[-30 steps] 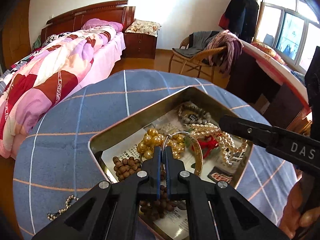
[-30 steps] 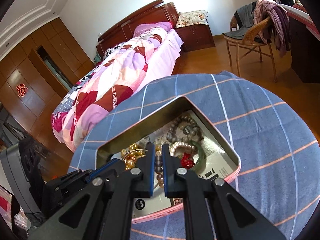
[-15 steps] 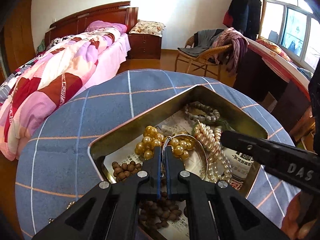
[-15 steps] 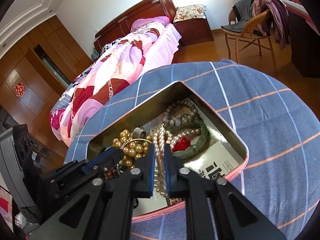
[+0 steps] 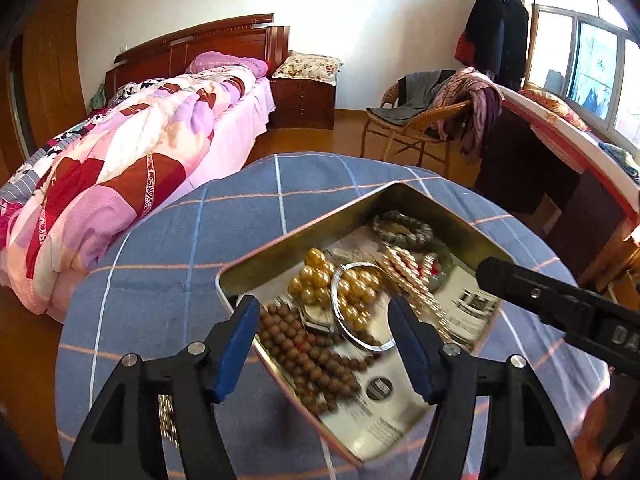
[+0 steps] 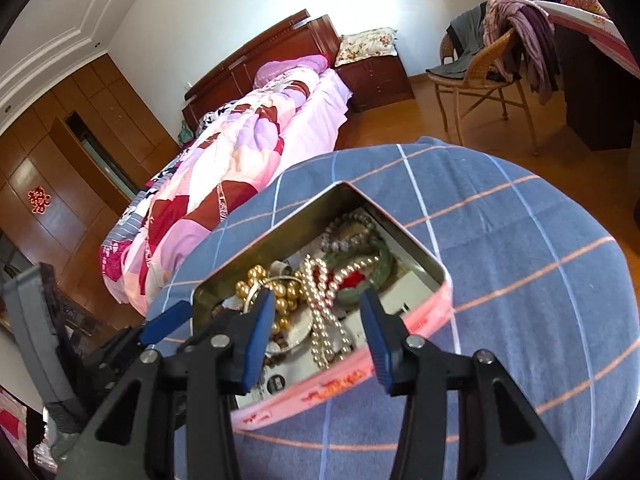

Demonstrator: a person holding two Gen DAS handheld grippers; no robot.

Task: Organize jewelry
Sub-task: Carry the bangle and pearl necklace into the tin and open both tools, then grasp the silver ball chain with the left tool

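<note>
An open metal tin [image 5: 304, 228] with a pink outer wall [image 6: 424, 320] sits on a round table with a blue checked cloth [image 5: 168, 248]. In it lie a silver bangle [image 5: 340, 320], gold pearls [image 5: 320, 276], brown wooden beads [image 5: 304, 352], a white pearl strand [image 6: 320, 320], a grey bead bracelet [image 5: 400, 228] and a green bangle [image 6: 384, 264]. My left gripper [image 5: 322, 308] is open above the brown beads and bangle, holding nothing. My right gripper [image 6: 316, 302] is open above the pearl strand, holding nothing.
A small bead chain [image 5: 168, 420] lies on the cloth left of the tin, under my left gripper. A bed with a pink quilt [image 5: 132, 168] stands beyond the table on the left. A wicker chair with clothes [image 5: 424, 120] and a desk [image 5: 560, 152] are to the right.
Both grippers have opened. The left one let go of the silver bangle and the right one let go of the pearl strand; both now lie in the tin.
</note>
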